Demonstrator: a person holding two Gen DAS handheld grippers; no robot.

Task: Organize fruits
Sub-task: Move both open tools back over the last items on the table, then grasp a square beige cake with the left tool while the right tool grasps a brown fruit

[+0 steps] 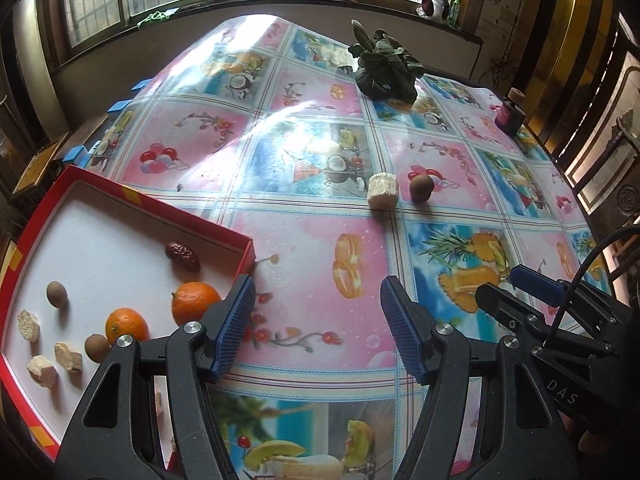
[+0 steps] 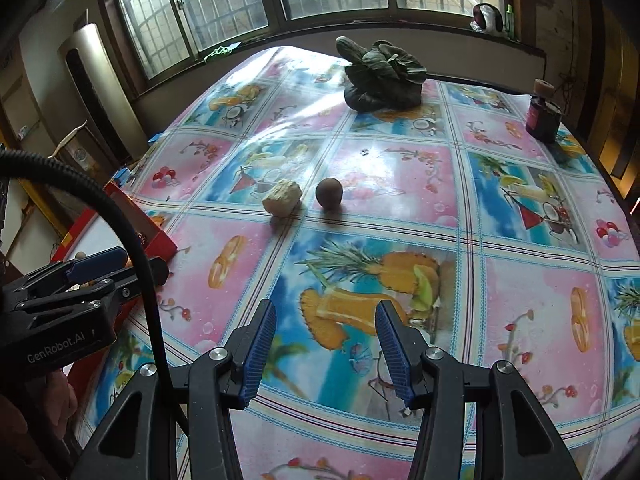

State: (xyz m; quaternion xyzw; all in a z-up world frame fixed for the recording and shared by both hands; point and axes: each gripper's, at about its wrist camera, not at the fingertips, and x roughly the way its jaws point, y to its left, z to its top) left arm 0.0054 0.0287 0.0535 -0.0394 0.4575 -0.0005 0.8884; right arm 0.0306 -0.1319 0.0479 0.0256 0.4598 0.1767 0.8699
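Red cardboard walls frame the shallow white-floored tray at the left of the left wrist view, its near corner just beside the left gripper, whose blue ribbed pads stand wide apart over the glossy fruit-printed plastic tablecloth, gripping nothing. Inside the tray lie pale rough chunks, two small brown round fruits, two glossy oranges, one touching the left finger's outer side as seen, and a wrinkled dark red date. Farther out on the cloth, well ahead of both grippers, a pale rough cylindrical chunk sits just beside a small brown round fruit, apart from it. The right gripper hovers with its pads spread wide and bare over a printed pineapple. Its body reads "DAS" in the left view; the left tool's body reads "GenRobot.AI" in the right view. A dark leafy vegetable and a dark jar with a pink label stand at the far right.
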